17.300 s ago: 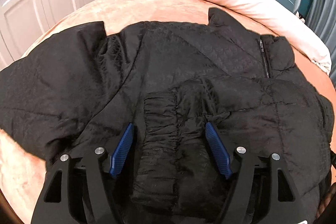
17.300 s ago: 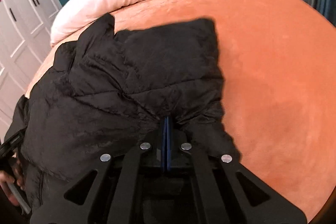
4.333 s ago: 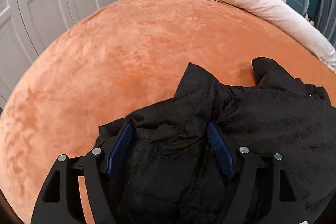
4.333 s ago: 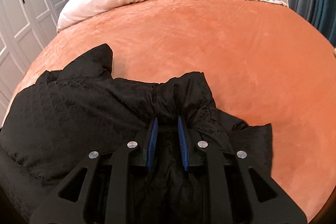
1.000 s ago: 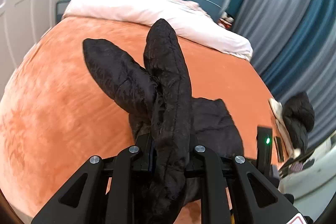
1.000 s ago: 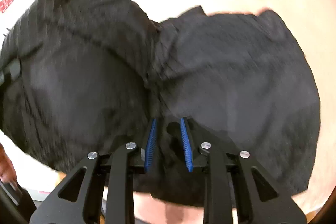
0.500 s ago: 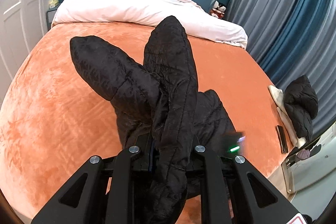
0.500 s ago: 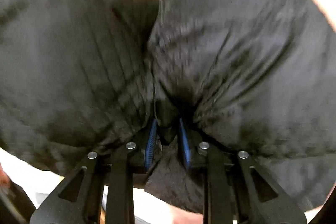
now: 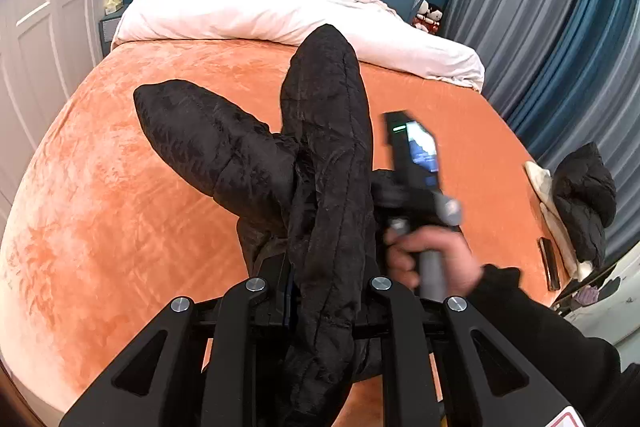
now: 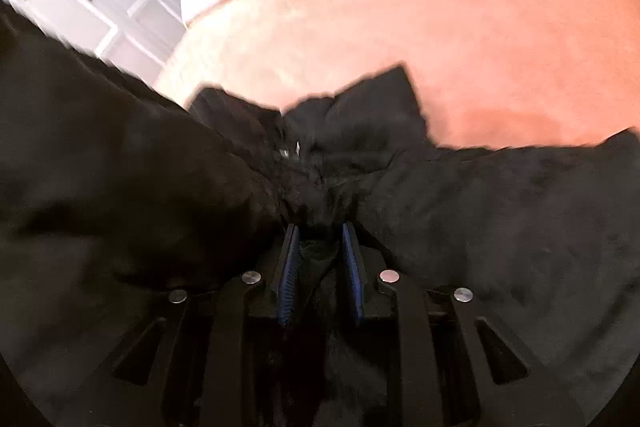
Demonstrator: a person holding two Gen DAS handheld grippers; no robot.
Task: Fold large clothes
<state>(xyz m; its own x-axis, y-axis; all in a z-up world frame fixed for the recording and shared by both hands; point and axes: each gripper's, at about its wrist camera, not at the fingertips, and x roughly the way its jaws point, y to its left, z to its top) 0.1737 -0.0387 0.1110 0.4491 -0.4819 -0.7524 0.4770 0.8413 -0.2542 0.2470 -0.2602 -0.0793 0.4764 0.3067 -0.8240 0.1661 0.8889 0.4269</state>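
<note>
Center frame, your left gripper [image 9: 320, 301] is clenched on the black puffer jacket [image 9: 324, 155], lifted above the orange bedspread [image 9: 100, 195]. Your right gripper [image 10: 320, 267] pinches another bunch. Lower both together, keeping layers aligned.

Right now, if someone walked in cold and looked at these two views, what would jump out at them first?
The black puffer jacket dominates: the left gripper clamps a thick fold of it above the orange bedspread, two puffy ends sticking up. The right gripper also bites bunched jacket fabric, in a blurred view. Next, the person's right hand holding that gripper's handle, and a second dark garment at the bed's right edge.
</note>
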